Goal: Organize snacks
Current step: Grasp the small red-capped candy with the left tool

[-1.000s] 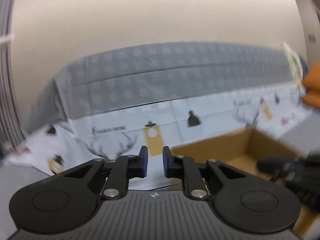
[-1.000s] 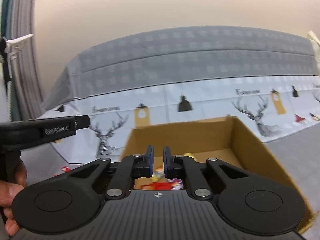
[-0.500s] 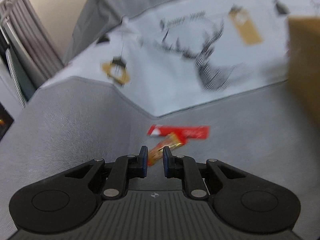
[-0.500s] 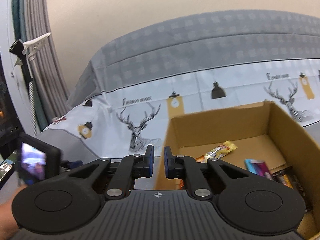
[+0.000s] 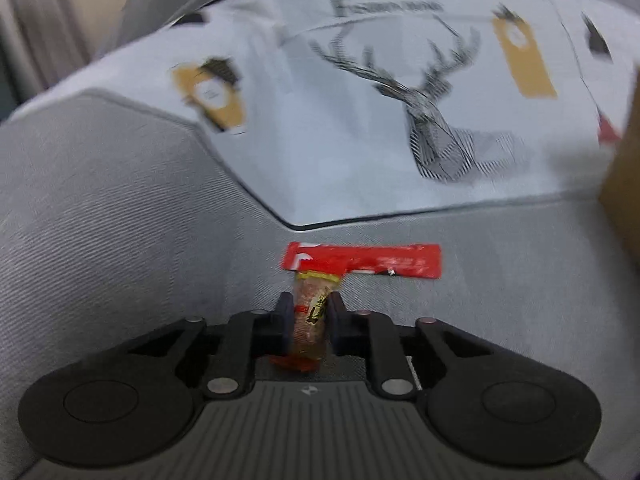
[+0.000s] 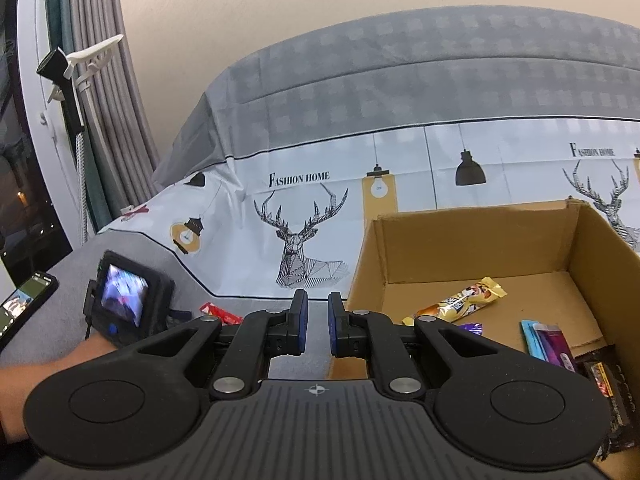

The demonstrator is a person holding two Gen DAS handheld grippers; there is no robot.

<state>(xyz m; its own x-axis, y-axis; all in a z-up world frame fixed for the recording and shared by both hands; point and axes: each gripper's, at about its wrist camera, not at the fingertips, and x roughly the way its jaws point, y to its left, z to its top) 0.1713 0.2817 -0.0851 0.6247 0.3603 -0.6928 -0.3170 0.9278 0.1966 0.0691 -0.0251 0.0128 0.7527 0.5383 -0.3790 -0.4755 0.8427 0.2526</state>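
Left gripper: points down at the grey upholstered seat; its fingers straddle a small orange-brown snack sachet and look to touch its sides. The gap is narrow, yet whether the pads truly press is hard to judge, so the sachet is best read as just gripped, probably ready to lift.

Snack sachet: lies on the seat, lengthwise along the fingers, its far end overlapping the near edge of a flat red packet. This alignment lets the pads meet its narrow sides.

Red packet: lies crosswise on the seat, just before the hem of the deer-print cover; untouched, apparently a later pick.

Right gripper: hangs level between the seat and the cardboard box; its blue-padded fingers are drawn close together with nothing between them. It seems parked clear of the left hand's work.

Cardboard box: stands open on the seat, to the right of the loose snacks, serving as the collection point. Inside lie a gold wrapper, a blue-and-purple packet and a dark packet.

Person's left forearm: enters from the seat's left edge, carrying the left gripper's camera with its lit screen; a phone lies at that edge.
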